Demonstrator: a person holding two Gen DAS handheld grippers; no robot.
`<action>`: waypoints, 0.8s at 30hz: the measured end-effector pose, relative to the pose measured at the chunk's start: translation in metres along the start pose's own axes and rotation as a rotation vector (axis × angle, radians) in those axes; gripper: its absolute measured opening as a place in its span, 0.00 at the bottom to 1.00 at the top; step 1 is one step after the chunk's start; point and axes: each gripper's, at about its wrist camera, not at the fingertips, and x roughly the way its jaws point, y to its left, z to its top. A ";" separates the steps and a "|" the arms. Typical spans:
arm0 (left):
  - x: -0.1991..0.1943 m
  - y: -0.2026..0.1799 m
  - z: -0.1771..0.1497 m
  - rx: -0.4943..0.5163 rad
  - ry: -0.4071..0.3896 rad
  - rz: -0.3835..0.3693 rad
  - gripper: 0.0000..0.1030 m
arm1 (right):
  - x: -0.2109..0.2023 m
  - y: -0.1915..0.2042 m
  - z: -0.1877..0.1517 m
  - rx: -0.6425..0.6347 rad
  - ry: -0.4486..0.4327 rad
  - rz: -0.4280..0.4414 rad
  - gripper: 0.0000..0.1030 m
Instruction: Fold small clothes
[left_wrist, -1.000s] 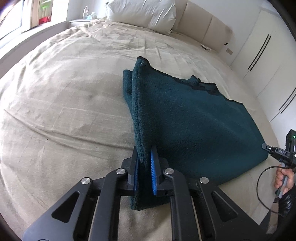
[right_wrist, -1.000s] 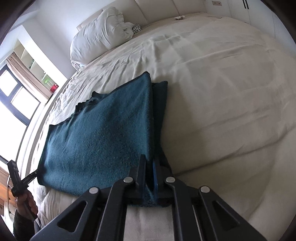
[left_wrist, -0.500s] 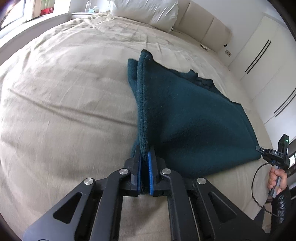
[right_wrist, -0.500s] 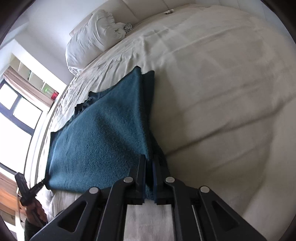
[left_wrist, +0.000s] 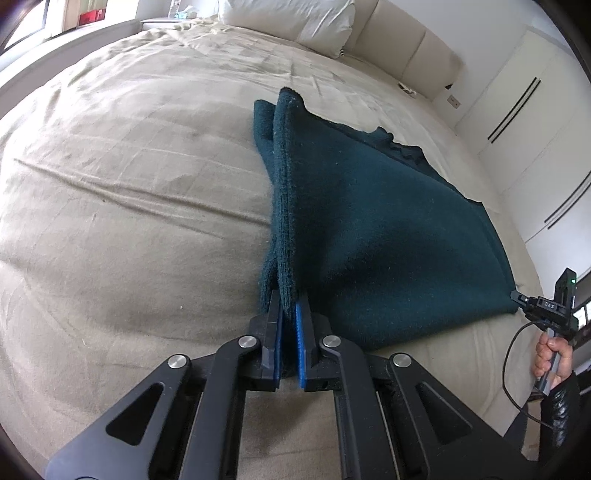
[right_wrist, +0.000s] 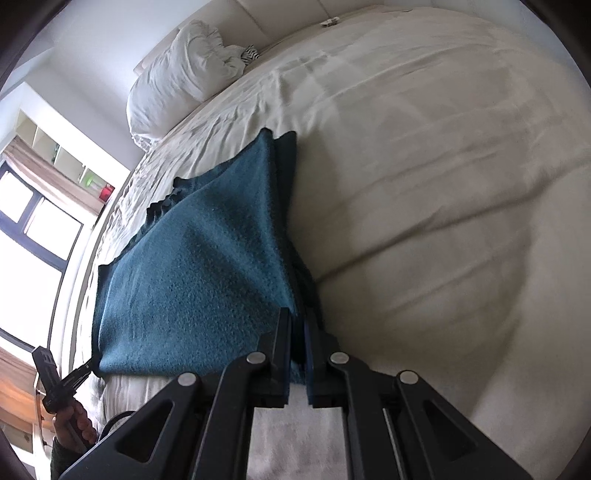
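A dark teal knit cloth (left_wrist: 369, 229) lies on the bed (left_wrist: 129, 184), out in the middle and well away from the pillows (left_wrist: 288, 14) at the head end. It looks like a small sweater or blanket; I cannot tell which. The fold looks partly done: the cloth is doubled, with one layer lying on the bed and the other layer held up at its near edge. The left gripper (left_wrist: 289, 325) has its fingers (left_wrist: 303, 332) squeezed shut on the near left corner of the cloth, and the edge stands up like a thin wall going away from them. The right gripper (right_wrist: 298, 343) has its fingers (right_wrist: 282, 347) squeezed shut on the near right corner in the same way. In the left view the right gripper shows at the far corner of the cloth, with a hand (left_wrist: 552, 354) on its handle. The cloth hangs between the two grippers and slopes down to the bed. Next, I think both hands need to carry the held edge over to the far edge together, keep it straight, lay it down flat, and only then let go. If one hand goes ahead, the fold could come out crooked.
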 end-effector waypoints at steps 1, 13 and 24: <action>0.000 0.001 0.000 -0.004 0.002 -0.004 0.05 | -0.002 -0.004 -0.002 0.014 -0.003 0.000 0.06; 0.009 0.008 0.005 -0.040 0.018 -0.007 0.05 | -0.002 -0.013 -0.016 0.061 -0.012 0.019 0.06; -0.026 0.015 0.006 -0.083 0.048 0.061 0.08 | -0.028 -0.014 -0.010 0.074 -0.060 0.006 0.35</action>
